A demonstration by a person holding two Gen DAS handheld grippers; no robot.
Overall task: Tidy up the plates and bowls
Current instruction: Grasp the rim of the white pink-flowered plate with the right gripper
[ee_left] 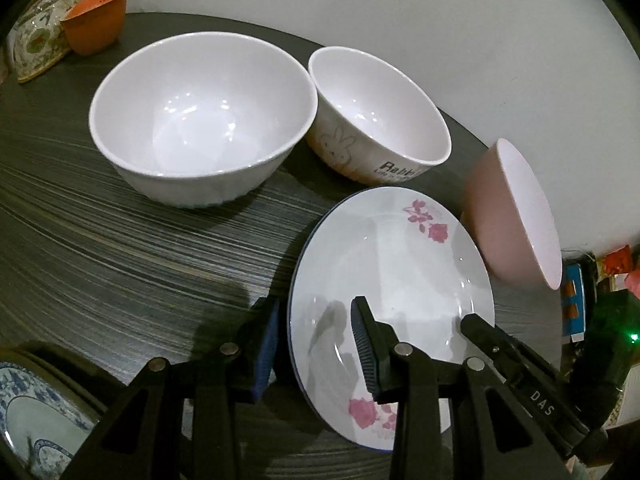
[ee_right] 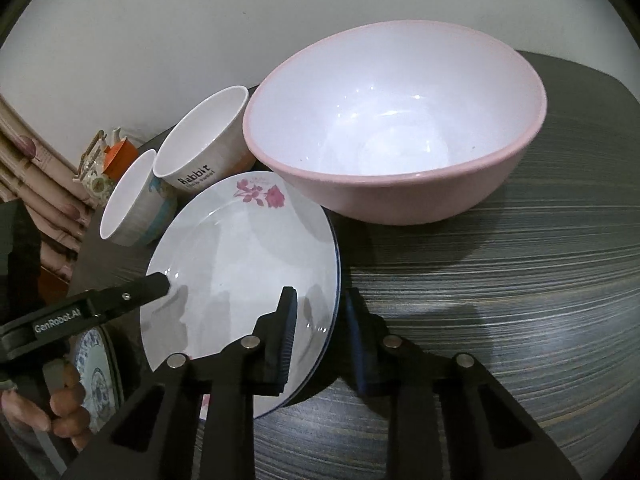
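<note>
The rose plate lies flat on the dark striped table, stacked on another plate of which only a blue rim shows beneath. Both grippers straddle its rim from opposite sides. The left gripper has its fingers apart, one pad over the plate's well and the other outside the rim over the table, so the rim runs between them. The right gripper mirrors this on the far side of the plate: fingers apart, one above the plate surface, the other just beyond the blue edge. Neither pair is clamped yet.

The deciding relation is that the rim already sits in each gap, edge-on to the pads, so each gripper probably needs only to close rather than travel. Both are about equally near.

Behind the plate, toward the wall edge of the table, stand the large white bowl and the rabbit bowl, touching or nearly so. The pink bowl sits just beside the plate's back rim, close enough that lifting the plate may brush it. A blue-patterned plate lies at the near edge, partly out of view.
</note>
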